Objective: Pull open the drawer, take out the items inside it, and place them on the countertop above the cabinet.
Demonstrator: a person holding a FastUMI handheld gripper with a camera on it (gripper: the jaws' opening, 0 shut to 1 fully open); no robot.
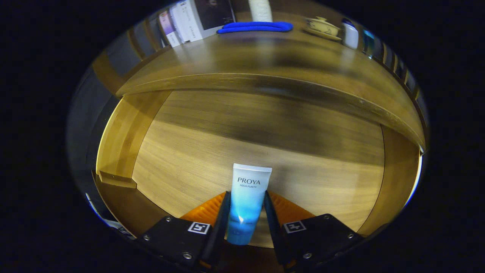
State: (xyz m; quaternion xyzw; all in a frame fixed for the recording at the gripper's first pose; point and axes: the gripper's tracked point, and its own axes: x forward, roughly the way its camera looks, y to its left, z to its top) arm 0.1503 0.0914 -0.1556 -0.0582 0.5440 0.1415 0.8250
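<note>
Claw [247, 206]: fingers clamped on white-to-blue plastic cosmetic tube [248, 201], crimped end at 12 o'clock, over open wooden drawer [242, 151]. Glossy wooden countertop [265, 64] beyond at 12 o'clock; blue folded cloth [255, 27] farther. Risk: smooth tube slipping out if it clips the countertop lip

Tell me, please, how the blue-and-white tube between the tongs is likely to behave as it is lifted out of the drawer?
The tube looks like soft plastic, so it will probably dent where the tongs press its sides. It seems small and likely light. Its glossy surface may slip if the grip loosens over the drawer.
</note>
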